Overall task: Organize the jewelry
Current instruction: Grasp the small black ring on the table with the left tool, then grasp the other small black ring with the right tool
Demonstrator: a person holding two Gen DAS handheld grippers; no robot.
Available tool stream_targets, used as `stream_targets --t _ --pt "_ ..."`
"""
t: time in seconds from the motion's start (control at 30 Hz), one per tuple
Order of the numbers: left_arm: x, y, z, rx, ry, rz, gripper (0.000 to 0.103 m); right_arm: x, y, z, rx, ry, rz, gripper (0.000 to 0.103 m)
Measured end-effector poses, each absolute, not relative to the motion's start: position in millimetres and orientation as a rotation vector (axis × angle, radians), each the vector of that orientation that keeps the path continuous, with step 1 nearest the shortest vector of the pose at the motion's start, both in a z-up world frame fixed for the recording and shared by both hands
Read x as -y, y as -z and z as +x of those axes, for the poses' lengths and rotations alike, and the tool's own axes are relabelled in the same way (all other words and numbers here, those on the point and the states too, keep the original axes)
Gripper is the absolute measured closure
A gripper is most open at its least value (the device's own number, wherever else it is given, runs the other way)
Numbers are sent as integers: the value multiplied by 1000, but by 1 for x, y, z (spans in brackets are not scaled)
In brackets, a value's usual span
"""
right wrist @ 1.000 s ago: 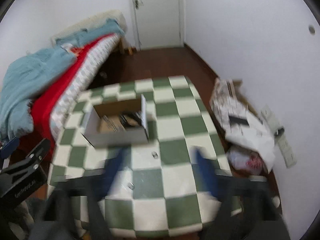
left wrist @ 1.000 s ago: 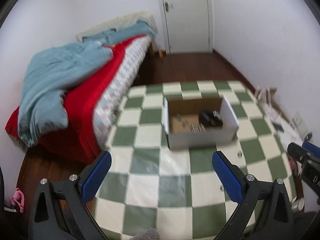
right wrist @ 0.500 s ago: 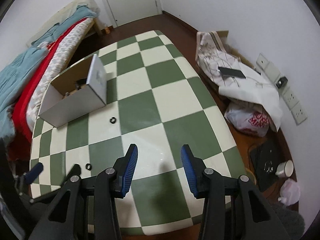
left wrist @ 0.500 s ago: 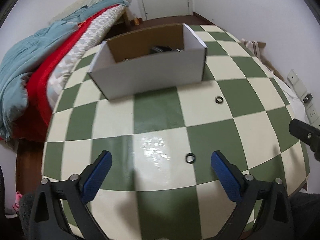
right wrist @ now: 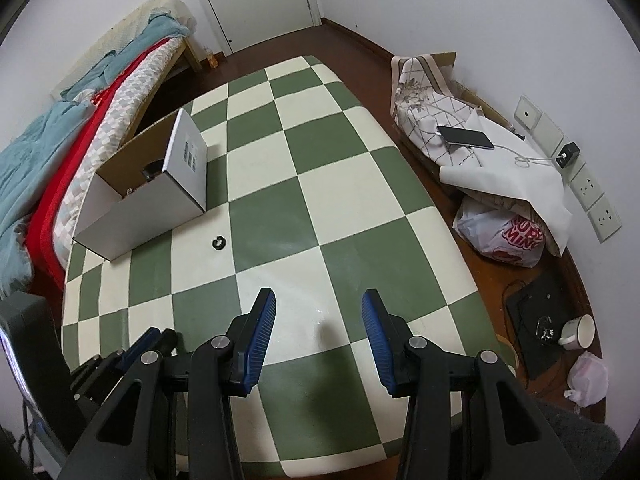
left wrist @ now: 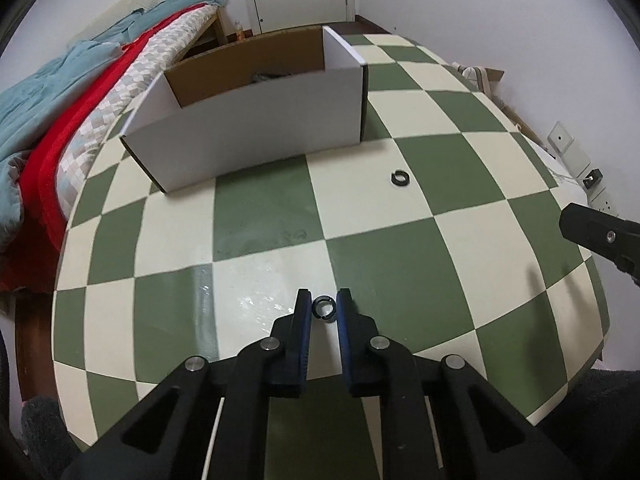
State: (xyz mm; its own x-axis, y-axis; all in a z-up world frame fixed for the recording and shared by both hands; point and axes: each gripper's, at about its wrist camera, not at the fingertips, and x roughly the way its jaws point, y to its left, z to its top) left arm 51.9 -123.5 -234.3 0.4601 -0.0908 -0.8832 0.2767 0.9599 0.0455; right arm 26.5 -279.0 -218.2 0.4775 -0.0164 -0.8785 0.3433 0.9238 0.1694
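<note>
A small black ring (left wrist: 323, 306) lies on the green-and-cream checked table (left wrist: 260, 216) near its front edge. My left gripper (left wrist: 323, 307) has its blue pads against both sides of that ring, and its jaws are closing on it. A second black ring (left wrist: 400, 178) (right wrist: 219, 243) lies further back, just in front of the white cardboard box (left wrist: 248, 136) (right wrist: 132, 216). The box holds dark jewelry, mostly hidden by its wall. My right gripper (right wrist: 319, 312) stands open low over the table's front right part, with nothing between its fingers.
A bed with red and blue bedding (left wrist: 60, 120) runs along the table's left side. On the floor to the right are a cloth-covered carton with a phone (right wrist: 464, 136), a plastic bag (right wrist: 504, 236), a laptop and a cup (right wrist: 578, 332). Wall sockets (right wrist: 588, 188) sit at the right.
Both grippers came down close to the table, then held still. The left jaws, wide open half a second ago, have closed in around the near ring. The right jaws kept their gap.
</note>
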Motion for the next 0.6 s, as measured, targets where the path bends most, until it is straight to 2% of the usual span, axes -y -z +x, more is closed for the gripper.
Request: stream_targets --t 0.27,0.6 --pt "71 203 80 -1006 124 151 93 263 222 61 -1061 107 327 56" --pt "6 206 110 -1022 -1 98 93 196 269 129 -1119 43 116 55"
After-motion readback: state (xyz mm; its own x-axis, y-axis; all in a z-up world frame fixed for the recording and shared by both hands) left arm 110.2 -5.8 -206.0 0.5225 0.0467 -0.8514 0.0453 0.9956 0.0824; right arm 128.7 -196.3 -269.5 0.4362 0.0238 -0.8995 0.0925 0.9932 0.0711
